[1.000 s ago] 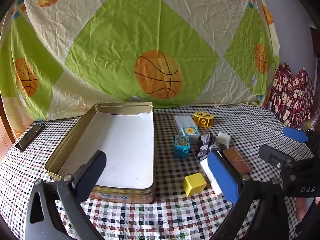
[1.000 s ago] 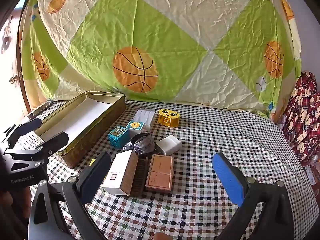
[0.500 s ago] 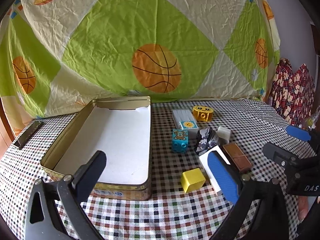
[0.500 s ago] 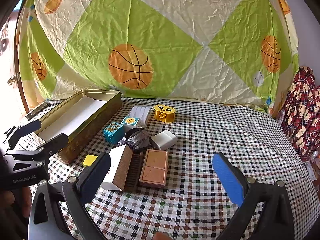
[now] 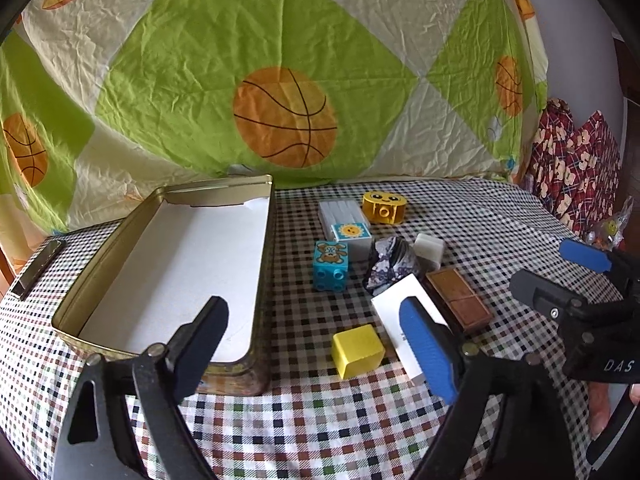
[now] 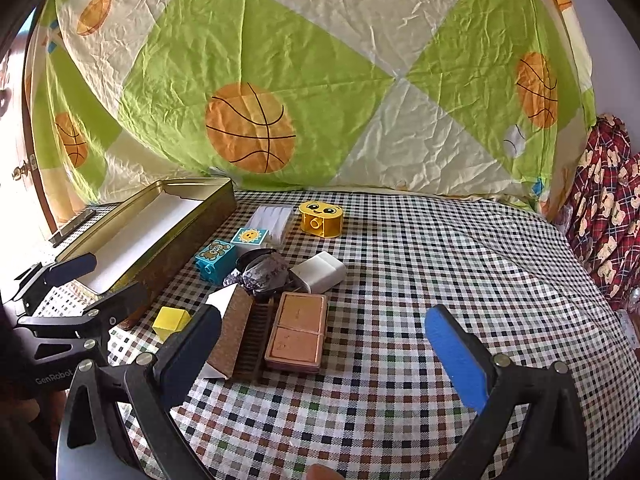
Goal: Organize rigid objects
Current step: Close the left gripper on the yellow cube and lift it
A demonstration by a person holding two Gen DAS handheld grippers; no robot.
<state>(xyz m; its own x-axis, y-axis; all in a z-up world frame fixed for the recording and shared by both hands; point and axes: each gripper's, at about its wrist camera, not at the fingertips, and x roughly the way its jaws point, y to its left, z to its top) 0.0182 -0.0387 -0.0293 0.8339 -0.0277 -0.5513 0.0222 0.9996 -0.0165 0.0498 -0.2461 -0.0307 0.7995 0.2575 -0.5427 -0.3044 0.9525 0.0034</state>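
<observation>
The left tool [image 5: 316, 336] hung low over the checked surface [image 5: 360, 420], its jaws apart and nothing between them. Against the views of a second before, the jaws had just been closing from their widest setting, and the tool had come forward and slightly down toward the near items. The yellow block [image 5: 357, 350] lay just ahead of it, beside the near corner of the gold tin [image 5: 264, 280], and appeared larger in the left view than previously. The pads touched nothing.

The right tool [image 6: 332, 356] was held wide open and empty over the near edge of the surface, with no evident change from the earlier views.

The tin stood open on the left with only a white liner inside; no item had yet been placed in it. The remaining items lay clustered to its right: the blue bear block [image 5: 330, 266], the sun block [image 5: 352, 234], the yellow face block [image 5: 383, 208], a dark crumpled item [image 5: 390, 266], a white block [image 5: 428, 248], a white box [image 5: 400, 300] and a brown two-panel case [image 5: 458, 300].

In judgement, the narrowing jaws indicate preparation to grasp the yellow block. Sorting had effectively not begun.
</observation>
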